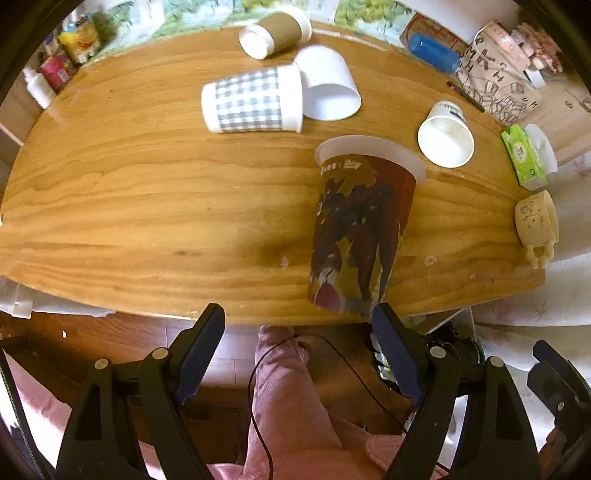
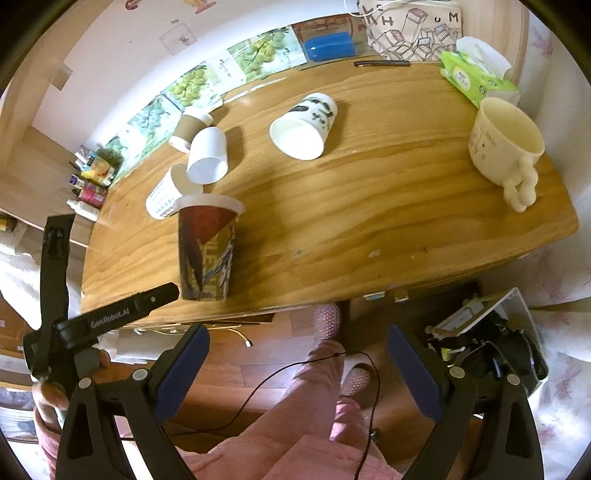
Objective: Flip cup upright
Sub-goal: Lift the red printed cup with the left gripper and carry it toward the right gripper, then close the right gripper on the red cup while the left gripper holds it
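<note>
A tall red printed cup [image 1: 358,229] stands upright near the table's front edge, rim up; it also shows in the right wrist view [image 2: 207,247]. My left gripper [image 1: 299,350] is open and empty, held just in front of the table edge, its right finger close to the cup's base. My right gripper [image 2: 299,369] is open and empty, off the table's front edge. Several other cups lie on their sides: a checked cup [image 1: 251,99], a plain white cup [image 1: 328,83], a brown-sleeved cup [image 1: 275,33] and a white printed cup [image 1: 447,133].
A cream mug [image 2: 502,144] stands upright at the table's right end. A green tissue pack [image 1: 522,155], a pen [image 2: 382,63], a blue box [image 2: 327,46] and a printed bag [image 1: 495,81] lie along the back right. My pink-clad legs are below the wooden table [image 1: 147,206].
</note>
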`<act>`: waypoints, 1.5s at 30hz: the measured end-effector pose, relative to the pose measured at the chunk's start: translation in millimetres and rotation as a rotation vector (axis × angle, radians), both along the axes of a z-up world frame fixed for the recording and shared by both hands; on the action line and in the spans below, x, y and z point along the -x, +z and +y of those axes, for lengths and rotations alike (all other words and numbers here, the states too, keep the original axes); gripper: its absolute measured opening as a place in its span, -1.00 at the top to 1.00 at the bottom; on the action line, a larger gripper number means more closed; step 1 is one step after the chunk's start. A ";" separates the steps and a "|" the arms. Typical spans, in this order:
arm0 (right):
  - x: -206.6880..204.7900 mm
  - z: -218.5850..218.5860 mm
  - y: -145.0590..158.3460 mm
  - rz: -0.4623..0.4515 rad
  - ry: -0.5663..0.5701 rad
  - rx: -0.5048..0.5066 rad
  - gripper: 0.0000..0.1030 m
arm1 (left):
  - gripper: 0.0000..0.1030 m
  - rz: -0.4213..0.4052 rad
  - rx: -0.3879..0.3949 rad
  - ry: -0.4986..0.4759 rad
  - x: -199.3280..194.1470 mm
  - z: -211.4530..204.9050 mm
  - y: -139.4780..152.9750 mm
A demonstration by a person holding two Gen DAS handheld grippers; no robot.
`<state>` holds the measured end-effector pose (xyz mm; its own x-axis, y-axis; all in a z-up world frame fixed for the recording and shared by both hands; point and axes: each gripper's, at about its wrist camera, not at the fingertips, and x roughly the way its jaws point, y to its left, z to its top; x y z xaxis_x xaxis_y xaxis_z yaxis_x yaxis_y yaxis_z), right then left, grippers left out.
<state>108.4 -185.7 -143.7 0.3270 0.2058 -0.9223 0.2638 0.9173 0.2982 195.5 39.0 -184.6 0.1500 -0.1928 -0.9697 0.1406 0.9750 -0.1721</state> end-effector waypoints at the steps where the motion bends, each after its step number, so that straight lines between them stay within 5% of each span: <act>1: 1.5 0.8 -1.0 -0.001 0.002 -0.006 -0.89 | -0.64 -0.021 0.001 0.003 5.2 2.7 2.7; 10: 7.1 16.1 -11.4 0.002 0.052 -0.028 -0.89 | -0.64 -0.184 -0.022 0.016 51.0 21.3 23.9; 22: -10.6 34.9 -9.8 -0.115 0.075 -0.105 -0.89 | -0.64 -0.354 0.004 0.026 68.9 45.7 47.6; 35: -49.3 59.9 -16.2 -0.212 0.028 -0.083 -0.89 | -0.64 -0.379 0.046 -0.075 34.1 80.5 53.8; 45: -85.6 77.2 -37.7 -0.174 -0.019 -0.073 -0.89 | -0.64 -0.367 0.030 -0.171 -4.5 88.0 50.2</act>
<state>194.0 -108.5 -181.4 0.4845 0.2624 -0.8345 0.2198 0.8868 0.4065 200.1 127.0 -134.4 0.4486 -0.2727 -0.8511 0.3581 0.9274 -0.1084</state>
